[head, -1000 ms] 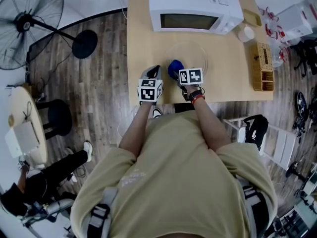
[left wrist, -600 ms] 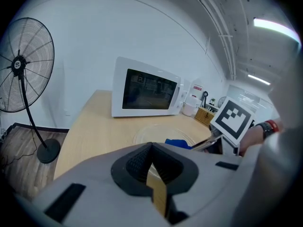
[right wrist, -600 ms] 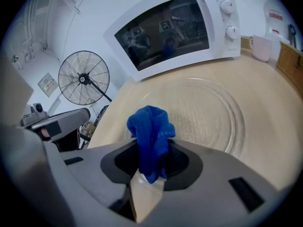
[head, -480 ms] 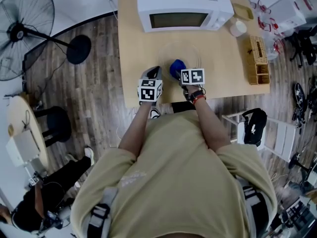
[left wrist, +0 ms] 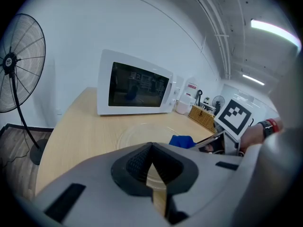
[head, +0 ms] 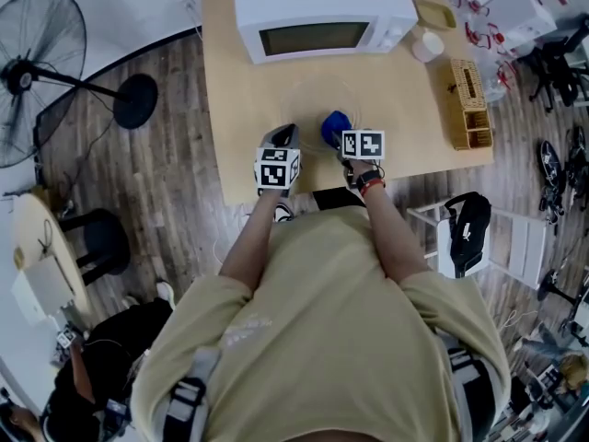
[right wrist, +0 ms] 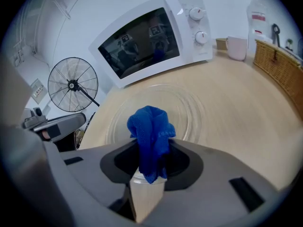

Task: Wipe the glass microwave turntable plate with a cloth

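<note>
Fan (head: 37, 72) stands on the floor at far left, well apart from the table (head: 230, 109) and not part of the work.

Left gripper (head: 287, 136): fingers pressed together with nothing between them (its own view shows the pads meeting in a closed V). It hovers near the table's front edge, just short of the plate's near-left rim, and does not appear to touch the glass.

Plate (head: 317, 99): lies flat on the table in front of the microwave (head: 322, 12), between the two grippers and slightly beyond them. Expected handling:
- Clear glass, so rigid, fairly heavy, smooth and breakable.
- It will probably slide or turn on the bare wood under sideways wiping pressure.
- The rim is the only practical hold. The free left gripper is best placed to steady the near-left rim, pressing down or pinching lightly, never levering.

Cloth (right wrist: 150, 131): blue, soft and light. It is clamped by its lower part, and a bunched wad stands past the fingertips, so the wad should reach the glass before the hard tips do. In the head view it sits over the plate's near-right rim. Whether it rests on the glass cannot be told.

Right gripper (right wrist: 149, 171): fingers pinched on the cloth, aimed across the plate toward the microwave. Pressure should stay moderate, because a soft wad can work loose from a narrow pinch.

Basket (head: 467, 104) stands at the table's right edge, well apart from the plate.
</note>
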{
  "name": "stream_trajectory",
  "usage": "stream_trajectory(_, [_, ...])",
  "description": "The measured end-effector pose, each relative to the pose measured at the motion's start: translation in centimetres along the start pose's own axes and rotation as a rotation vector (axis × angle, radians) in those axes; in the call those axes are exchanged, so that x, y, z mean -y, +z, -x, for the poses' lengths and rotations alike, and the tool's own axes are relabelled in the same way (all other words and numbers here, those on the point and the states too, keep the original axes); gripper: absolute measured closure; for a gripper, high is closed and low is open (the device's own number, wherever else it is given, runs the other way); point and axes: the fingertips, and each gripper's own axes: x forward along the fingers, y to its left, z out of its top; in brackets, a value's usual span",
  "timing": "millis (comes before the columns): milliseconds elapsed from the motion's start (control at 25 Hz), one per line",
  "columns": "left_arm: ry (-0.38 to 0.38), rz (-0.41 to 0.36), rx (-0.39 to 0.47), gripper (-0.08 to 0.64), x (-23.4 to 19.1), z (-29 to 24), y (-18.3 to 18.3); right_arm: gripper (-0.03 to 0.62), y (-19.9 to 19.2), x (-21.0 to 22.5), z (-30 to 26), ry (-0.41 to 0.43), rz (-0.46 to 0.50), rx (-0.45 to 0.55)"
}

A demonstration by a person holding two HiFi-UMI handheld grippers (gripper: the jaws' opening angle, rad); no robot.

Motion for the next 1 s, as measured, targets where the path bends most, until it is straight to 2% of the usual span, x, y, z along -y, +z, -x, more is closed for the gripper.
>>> stream_trajectory(760, [-0.042, -0.018, -0.023, 0.541, 1.8, -1.0, -0.8, 0.454, -0.2, 6.5, 3.2, -0.118, -0.154, 0.071])
stream_trajectory(1000, [-0.026, -0.002, -0.022, 0.541, 1.0, -0.5, -1.0, 0.454, -0.1, 6.6, 3.4, -0.111, -0.184, 0.112])
